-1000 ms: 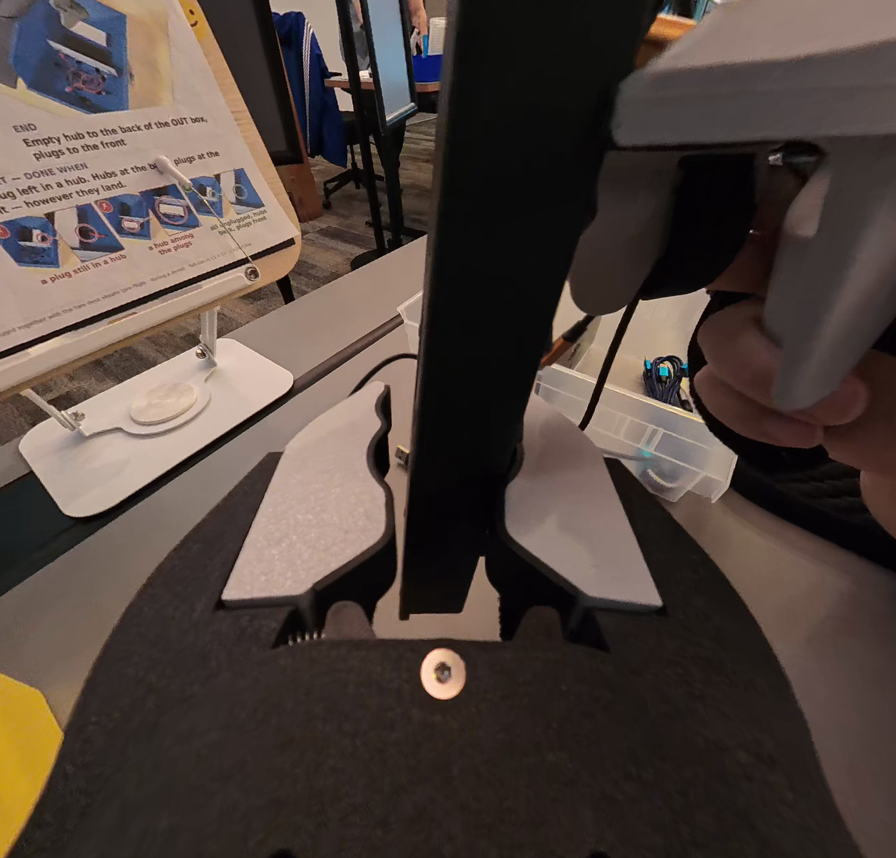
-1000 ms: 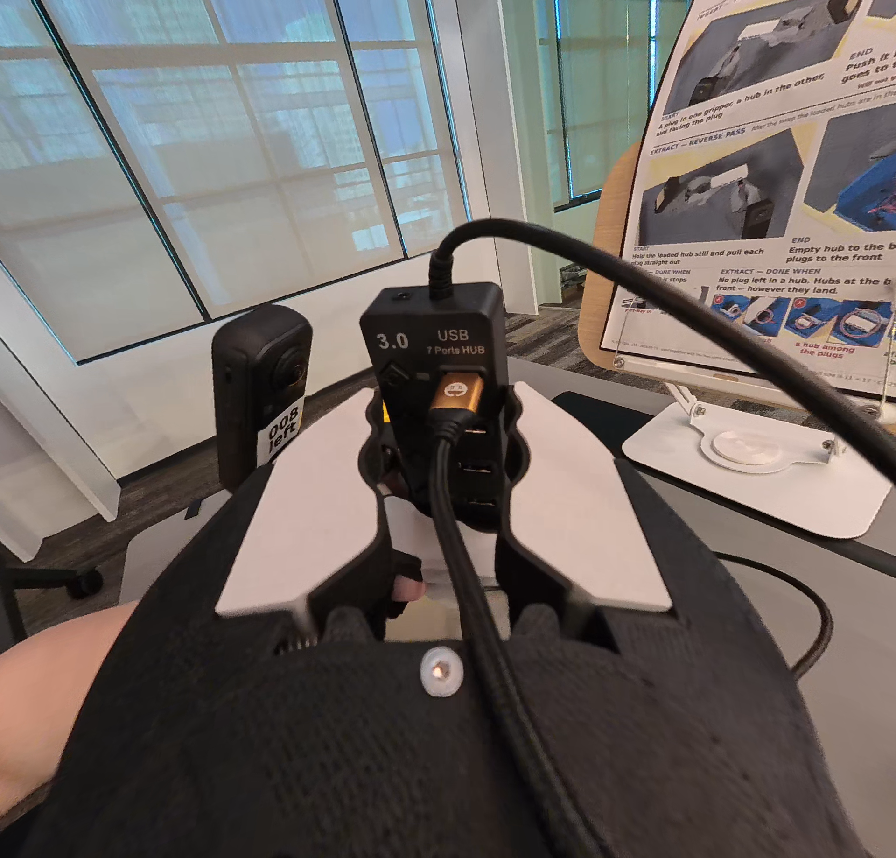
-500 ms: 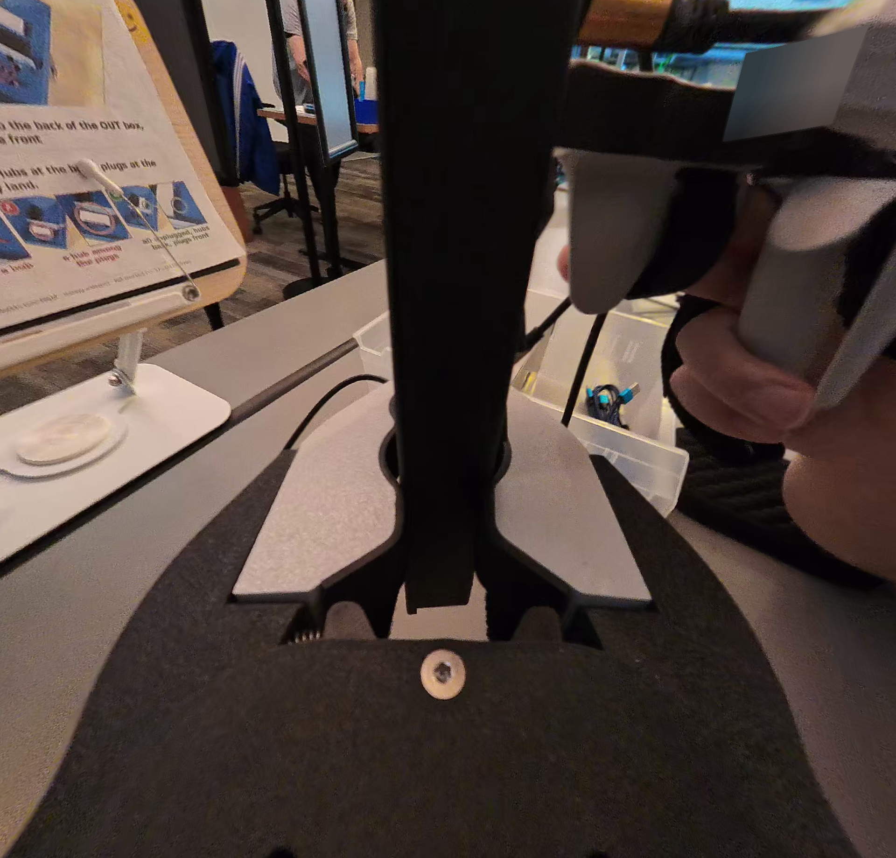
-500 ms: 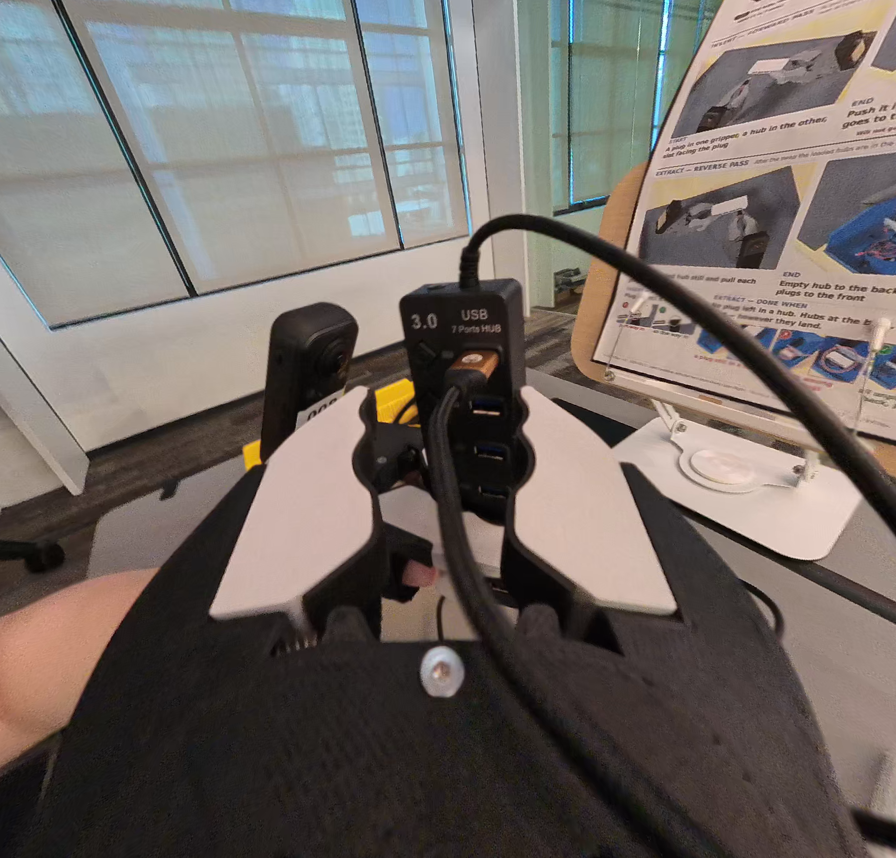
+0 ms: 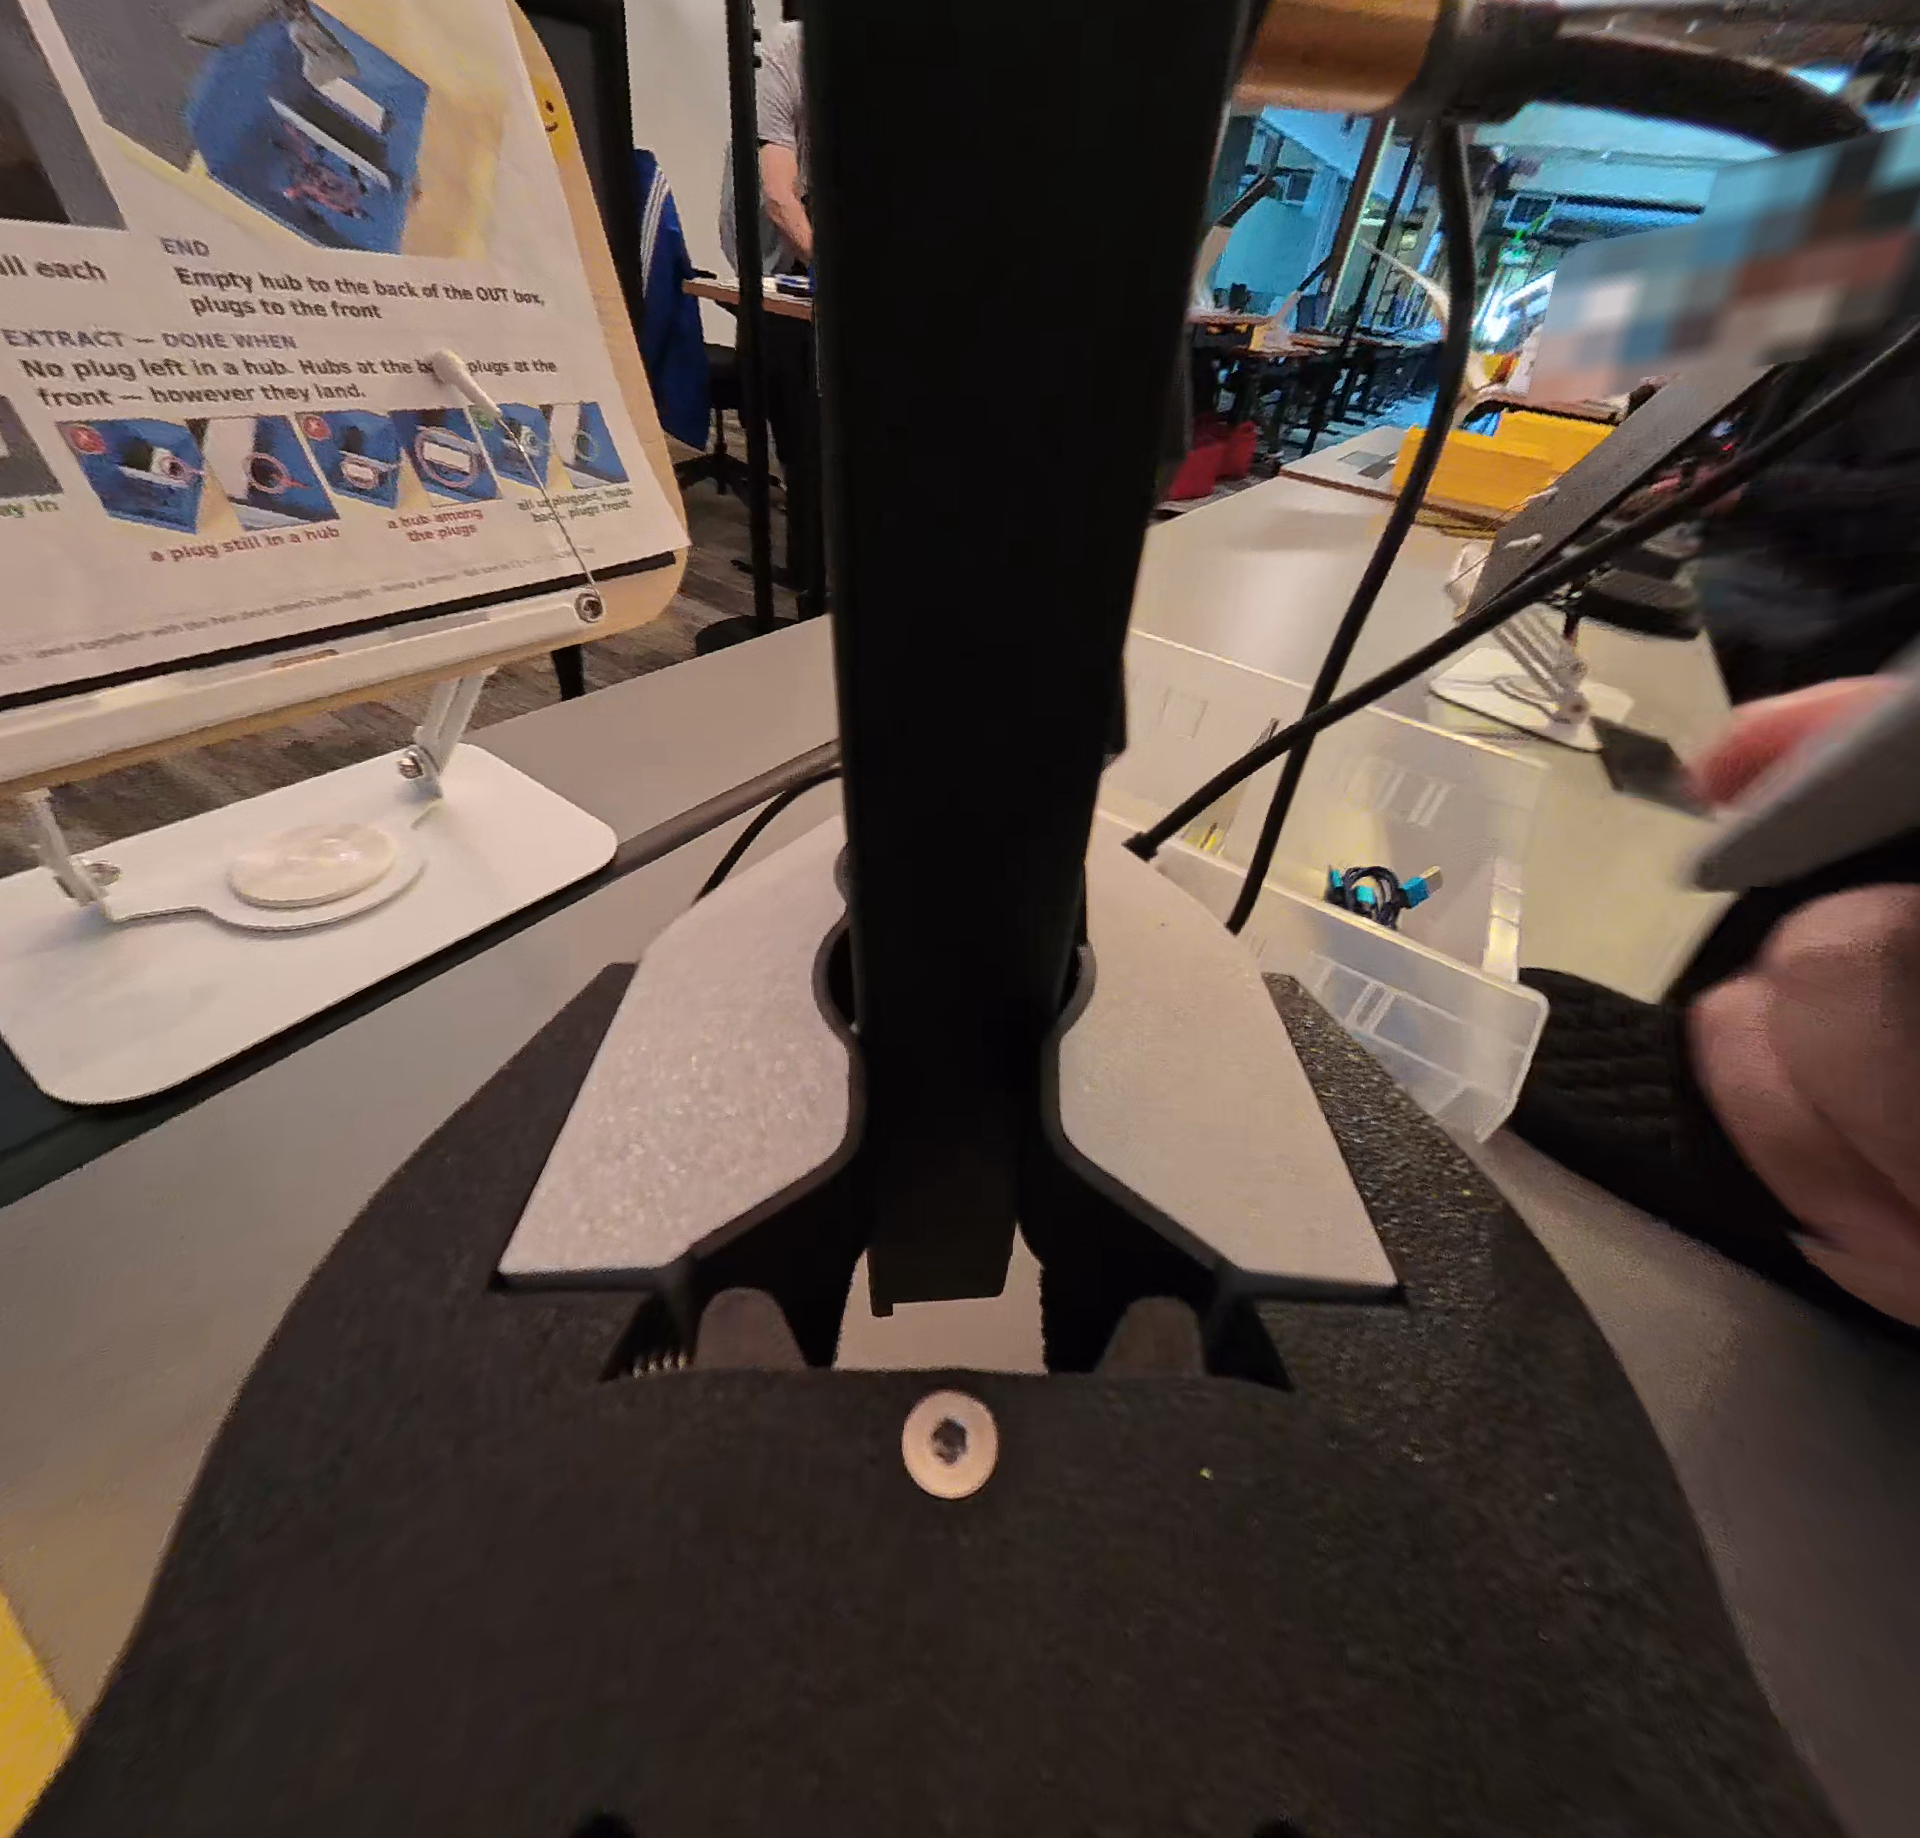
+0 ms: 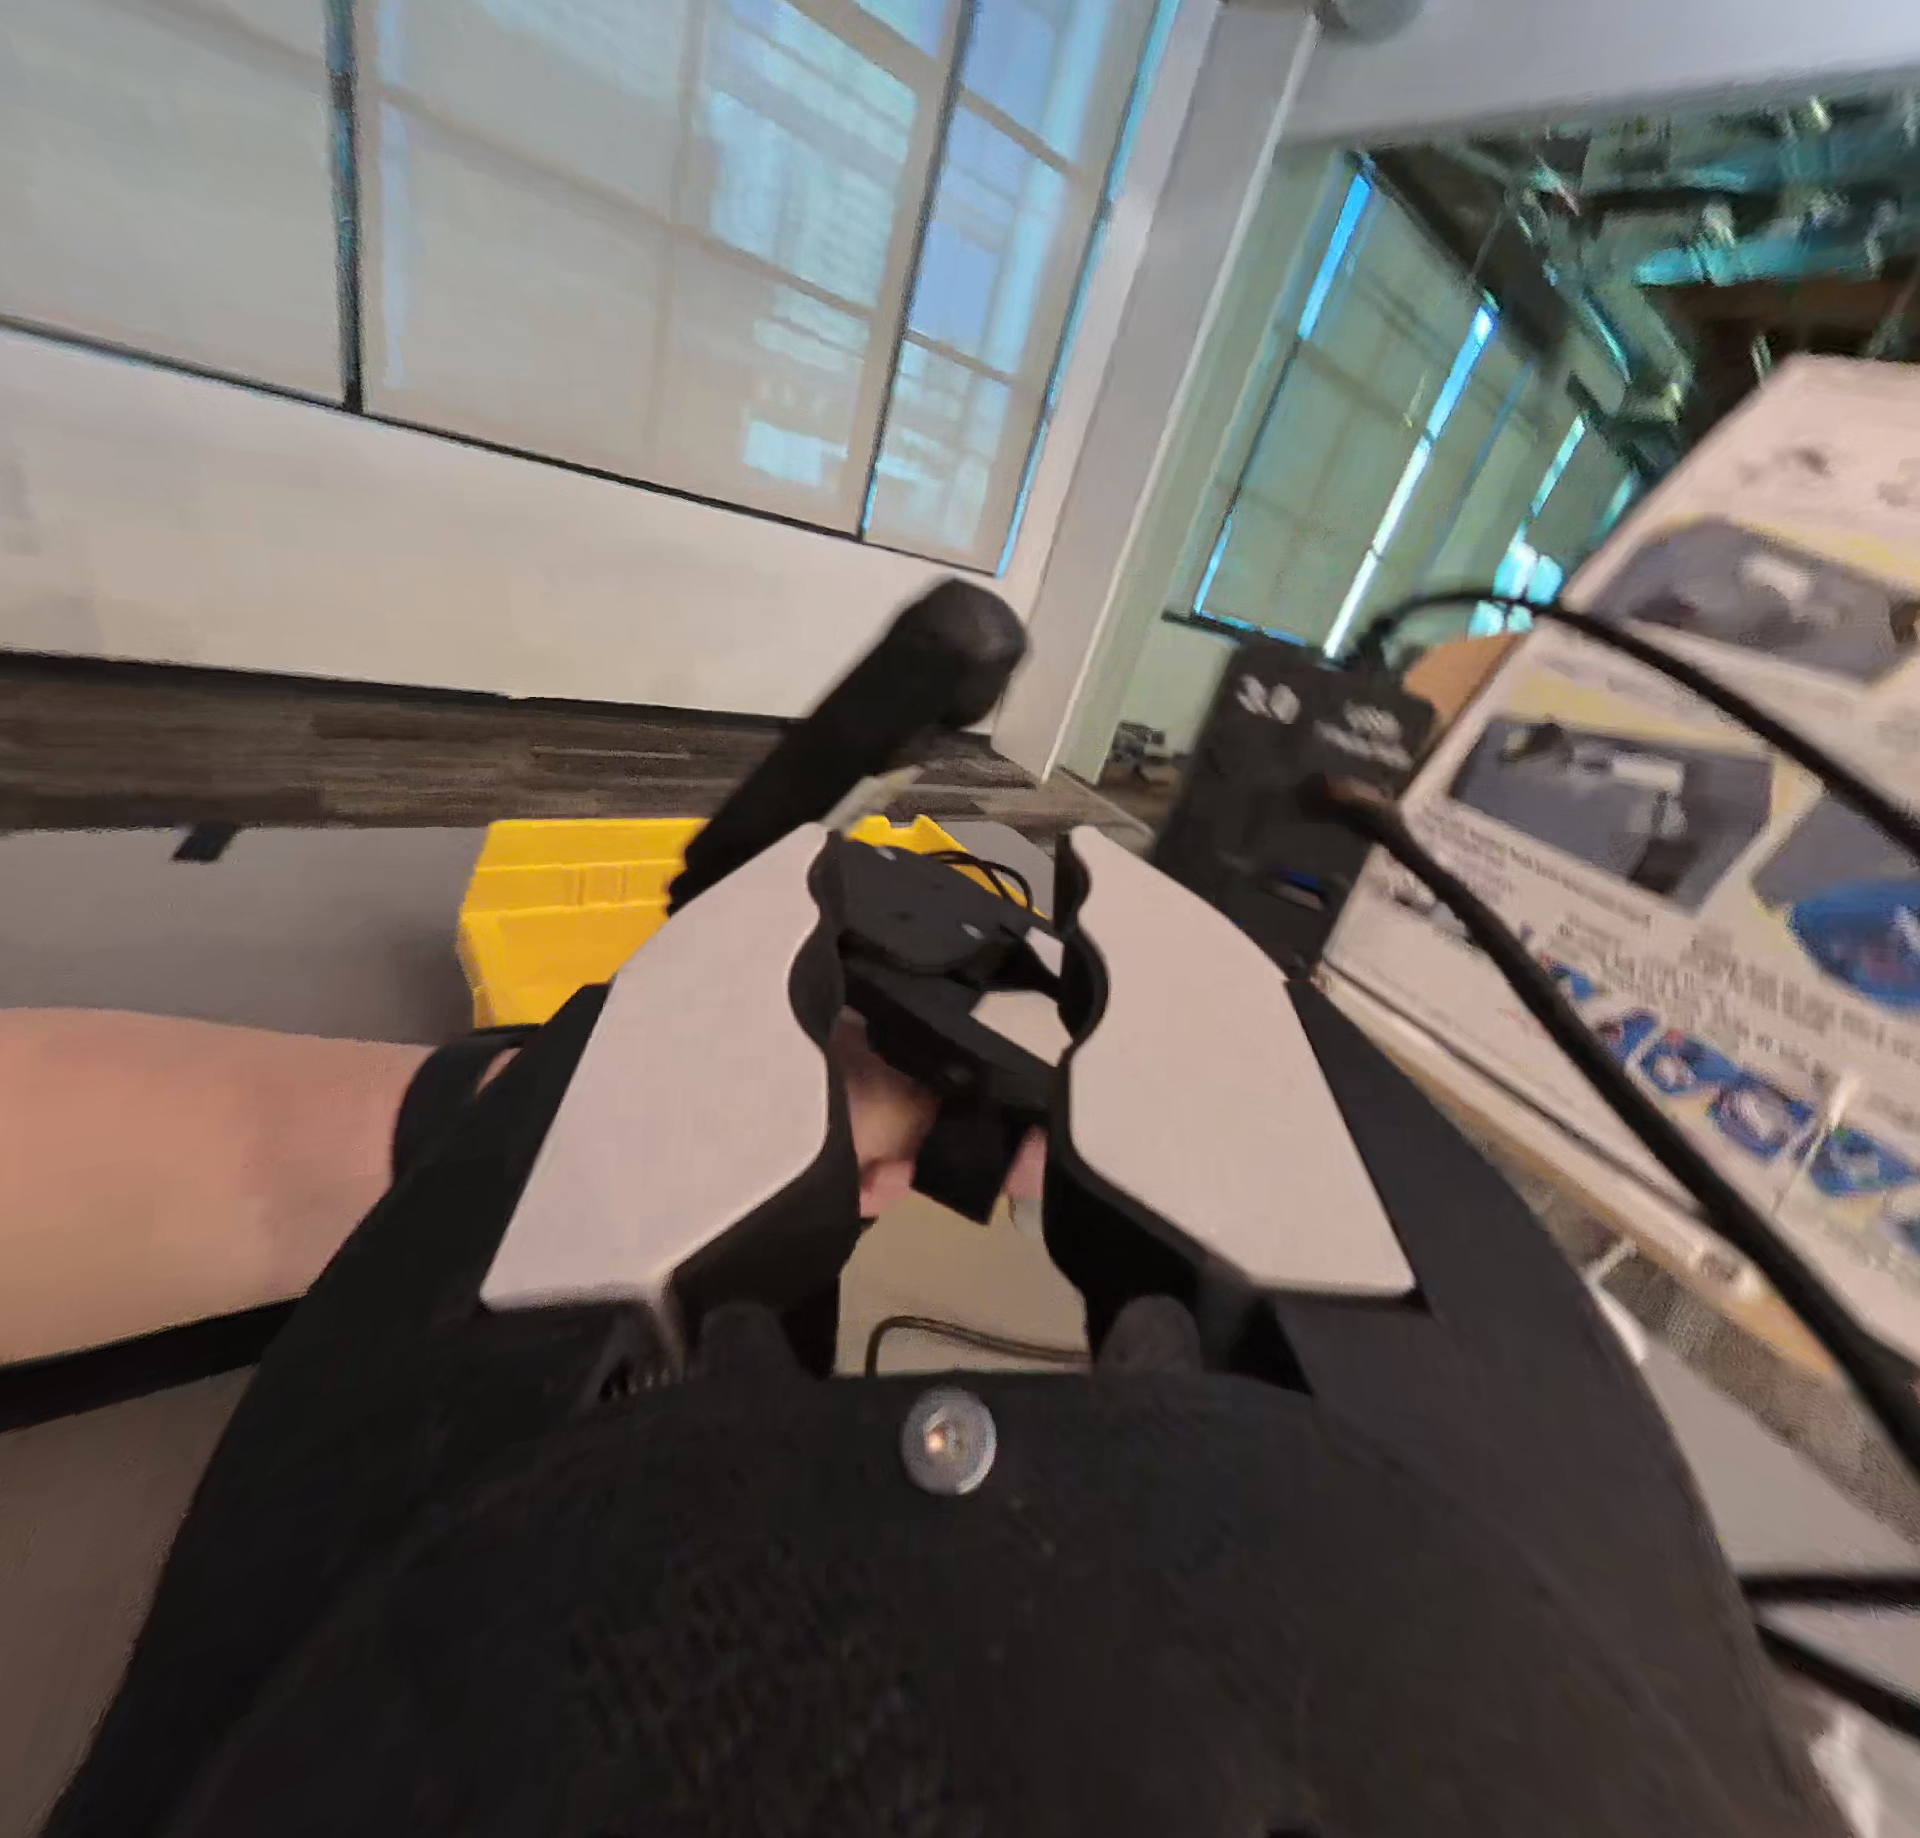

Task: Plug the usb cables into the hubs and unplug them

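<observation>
- Grey tabletop (image 5: pixel 312 1269) fills the lower part of the left wrist view, with office desks and monitor stands far behind at 12 o'clock.
- At 10 o'clock an instruction sheet (image 5: pixel 312 282) leans on a wooden easel with a white base plate (image 5: pixel 312 915).
- The left gripper (image 5: pixel 961 1009) has its jaws closed on the black USB hub (image 5: pixel 997 541), which stands upright between the fingers (image 5: pixel 707 1082) and runs out of the top of the view.
- At 1 o'clock a copper-coloured plug (image 5: pixel 1340 43) sits in the hub's side, its black braided cable (image 5: pixel 1662 74) arcing away to the right.
- A clear plastic bin (image 5: pixel 1403 1009) lies at 3 o'clock with a blue cable bundle (image 5: pixel 1377 889) inside; the person's hand (image 5: pixel 1808 1113) is blurred at the right edge.
- Large windows and a white wall back the right wrist view, which is motion-blurred.
- The right gripper (image 6: pixel 945 915) has its jaws open, holding nothing; through the gap shows the other gripper's black body and the hand (image 6: pixel 894 1134) around it.
- The hub (image 6: pixel 1288 801) stands at 1 o'clock, apart from these fingers, the plug (image 6: pixel 1340 791) in a port and its cable (image 6: pixel 1662 1113) trailing toward 4 o'clock.
- A yellow bin (image 6: pixel 561 905) sits on the tabletop at 10 o'clock, beside a black camera (image 6: pixel 873 718) tilted above it.
- The instruction sheet (image 6: pixel 1714 853) stands at 3 o'clock.
</observation>
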Demonstrator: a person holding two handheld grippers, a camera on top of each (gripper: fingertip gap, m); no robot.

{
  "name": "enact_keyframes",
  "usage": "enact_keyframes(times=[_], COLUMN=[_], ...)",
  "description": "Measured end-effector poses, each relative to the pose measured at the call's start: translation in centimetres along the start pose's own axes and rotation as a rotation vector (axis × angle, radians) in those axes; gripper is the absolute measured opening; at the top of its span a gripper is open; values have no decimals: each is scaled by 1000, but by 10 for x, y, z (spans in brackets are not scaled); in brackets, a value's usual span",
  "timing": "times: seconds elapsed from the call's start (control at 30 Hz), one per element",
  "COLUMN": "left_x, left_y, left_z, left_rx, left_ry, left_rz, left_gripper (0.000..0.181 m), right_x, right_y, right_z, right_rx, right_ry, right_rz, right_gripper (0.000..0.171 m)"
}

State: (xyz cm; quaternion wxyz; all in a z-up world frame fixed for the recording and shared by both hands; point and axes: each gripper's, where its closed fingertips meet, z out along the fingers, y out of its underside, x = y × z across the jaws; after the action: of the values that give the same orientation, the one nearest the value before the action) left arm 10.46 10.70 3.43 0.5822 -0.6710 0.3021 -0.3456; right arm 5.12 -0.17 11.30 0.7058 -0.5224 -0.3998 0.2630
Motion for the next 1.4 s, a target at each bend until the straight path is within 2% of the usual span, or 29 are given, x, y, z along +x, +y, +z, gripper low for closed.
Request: enact_keyframes(times=[0.1,0.17,0.3,0.43,0.67,0.97,1.4], left_x=[3,9,15,9,-9,-10,-10], left_y=[3,6,12,11,1,-2,2], left_z=[2,5,9,6,-4,-7,-5], left_rx=[-8,-10,-28,-24,-29,-15,-9], left_ry=[-23,-7,-11,-54,-103,-69,-94], left_rz=[40,31,45,76,99,66,93], left_gripper=[29,29,29,29,28,28,27], right_x=[-15,-9,32,74,119,134,129], right_y=[-25,-40,-59,-66,-78,-62,-73], right_z=[-12,-22,-49,-76,-114,-111,-106], right_rx=[20,14,-12,-55,-44,-79,10], right_ry=[-26,-40,1,106,204,204,210], right_rz=[-93,-56,69,42,44,91,-8], right_gripper=[39,38,36,36,40,43,41])
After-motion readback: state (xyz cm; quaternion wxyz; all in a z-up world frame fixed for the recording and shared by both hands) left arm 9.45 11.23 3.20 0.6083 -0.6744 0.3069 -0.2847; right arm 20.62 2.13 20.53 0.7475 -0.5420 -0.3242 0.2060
